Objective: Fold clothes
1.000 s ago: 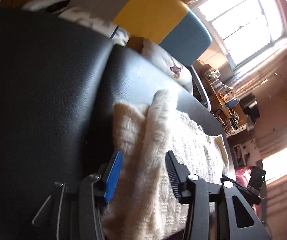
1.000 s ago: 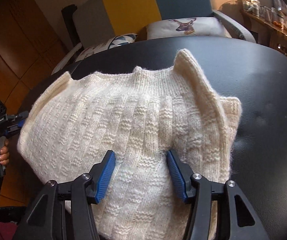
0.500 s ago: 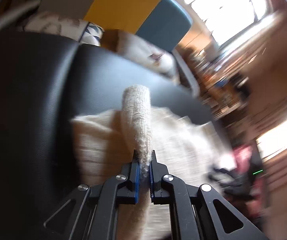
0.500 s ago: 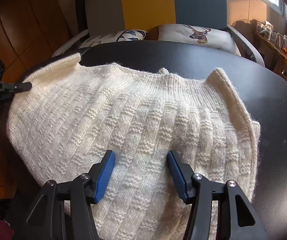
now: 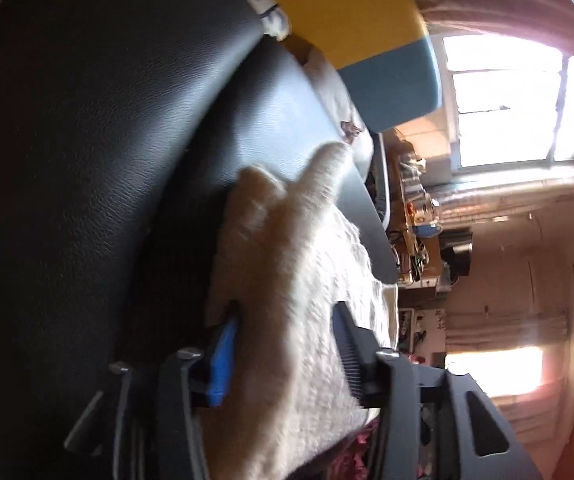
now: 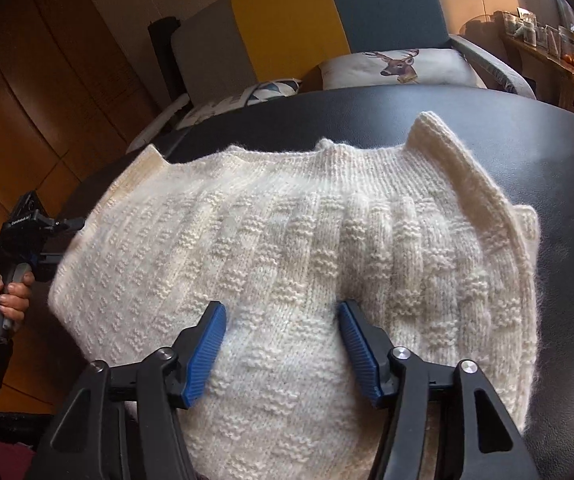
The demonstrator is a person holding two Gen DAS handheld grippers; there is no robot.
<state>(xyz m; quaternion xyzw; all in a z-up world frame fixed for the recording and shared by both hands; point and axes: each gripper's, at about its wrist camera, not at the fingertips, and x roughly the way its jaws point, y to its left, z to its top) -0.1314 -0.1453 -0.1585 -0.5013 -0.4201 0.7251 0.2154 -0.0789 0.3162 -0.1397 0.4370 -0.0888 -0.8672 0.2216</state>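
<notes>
Home living room, probably: grey, yellow and teal panelled sofa [image 6: 307, 28], deer-print cushion [image 6: 397, 68], curtained bright window [image 5: 507, 100], cluttered wooden shelf [image 6: 547, 44], wood-panelled wall [image 6: 47, 80].

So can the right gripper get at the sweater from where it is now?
Probably yes. The right gripper is open with its fingers straddling a raised bump of the sweater, and nothing lies between them, so closing should pinch the knit.

A cream knitted sweater [image 6: 287, 248] with a raised block pattern is lying spread on the black padded surface [image 6: 547, 152], its ribbed edges sticking up.
</notes>
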